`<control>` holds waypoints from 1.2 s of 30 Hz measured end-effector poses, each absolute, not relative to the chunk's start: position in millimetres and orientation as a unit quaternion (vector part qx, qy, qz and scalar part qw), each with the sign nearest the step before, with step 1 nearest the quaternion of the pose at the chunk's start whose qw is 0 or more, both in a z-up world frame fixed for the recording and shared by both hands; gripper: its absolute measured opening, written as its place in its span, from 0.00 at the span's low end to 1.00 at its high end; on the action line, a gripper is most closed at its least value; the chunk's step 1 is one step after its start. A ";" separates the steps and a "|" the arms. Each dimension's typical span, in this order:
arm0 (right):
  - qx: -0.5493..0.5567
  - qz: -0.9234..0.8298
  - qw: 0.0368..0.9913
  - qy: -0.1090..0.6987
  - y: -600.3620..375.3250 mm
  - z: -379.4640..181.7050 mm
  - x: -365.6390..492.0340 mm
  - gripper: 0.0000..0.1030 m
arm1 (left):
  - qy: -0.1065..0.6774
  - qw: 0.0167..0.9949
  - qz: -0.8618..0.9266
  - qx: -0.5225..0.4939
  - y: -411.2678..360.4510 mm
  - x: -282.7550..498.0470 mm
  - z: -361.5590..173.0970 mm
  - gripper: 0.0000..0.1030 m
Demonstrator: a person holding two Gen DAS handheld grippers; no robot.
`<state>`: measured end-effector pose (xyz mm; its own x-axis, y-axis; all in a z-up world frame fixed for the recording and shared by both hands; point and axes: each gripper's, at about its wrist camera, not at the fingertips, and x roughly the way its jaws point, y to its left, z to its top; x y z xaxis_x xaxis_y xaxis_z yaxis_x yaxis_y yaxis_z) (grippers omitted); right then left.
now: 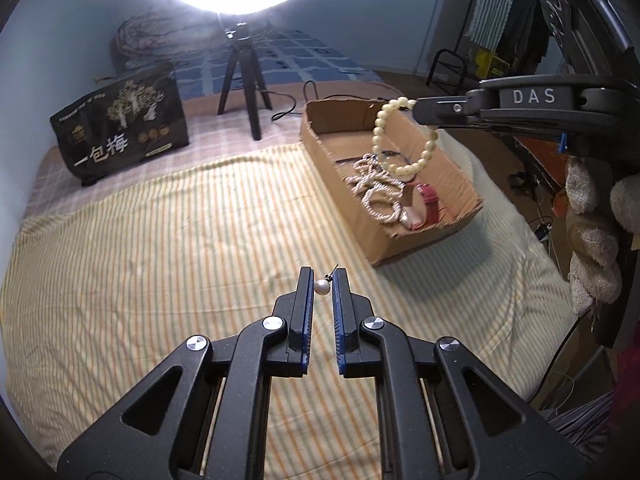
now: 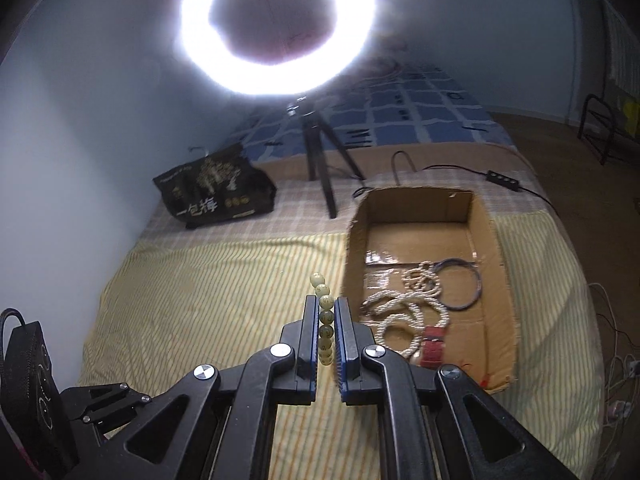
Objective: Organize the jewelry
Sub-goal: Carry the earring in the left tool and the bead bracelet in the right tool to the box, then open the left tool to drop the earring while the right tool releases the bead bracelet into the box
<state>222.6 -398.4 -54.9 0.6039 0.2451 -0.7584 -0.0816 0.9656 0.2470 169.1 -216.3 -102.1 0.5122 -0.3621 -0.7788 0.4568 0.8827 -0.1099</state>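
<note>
My left gripper (image 1: pixel 322 280) is shut on a pearl earring (image 1: pixel 321 287), held above the striped bedspread. My right gripper (image 2: pixel 325 312) is shut on a cream bead bracelet (image 2: pixel 325 322). In the left wrist view that bracelet (image 1: pixel 400 136) hangs from the right gripper's tip (image 1: pixel 424 112) over the cardboard box (image 1: pixel 340 168). The box (image 2: pixel 500 264) holds a pearl necklace (image 2: pixel 400 316), a dark bangle (image 2: pixel 460 284) and a red watch strap (image 2: pixel 434 344).
A ring light on a black tripod (image 1: pixel 240 80) stands behind the box. A black snack bag (image 1: pixel 120 128) lies at the back left. A cable with an inline switch (image 2: pixel 502 180) runs behind the box. The yellow striped bedspread (image 1: pixel 180 240) covers the bed.
</note>
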 end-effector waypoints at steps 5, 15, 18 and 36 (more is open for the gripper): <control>0.101 0.065 0.894 0.433 -426.3 -56.0 223.6 0.05 | 0.431 0.868 -0.243 0.053 -232.2 177.6 -97.4 0.07; 0.113 0.030 0.891 0.439 -467.4 -65.6 230.7 0.05 | 0.428 0.866 -0.256 0.045 -275.2 205.8 -92.9 0.07; 0.113 0.024 0.889 0.443 -474.9 -70.2 232.6 0.05 | 0.429 0.865 -0.256 0.045 -287.8 214.0 -96.4 0.07; 0.123 0.001 0.879 0.462 -504.4 -92.7 245.1 0.05 | 0.437 0.864 -0.246 0.046 -317.9 241.3 -113.0 0.07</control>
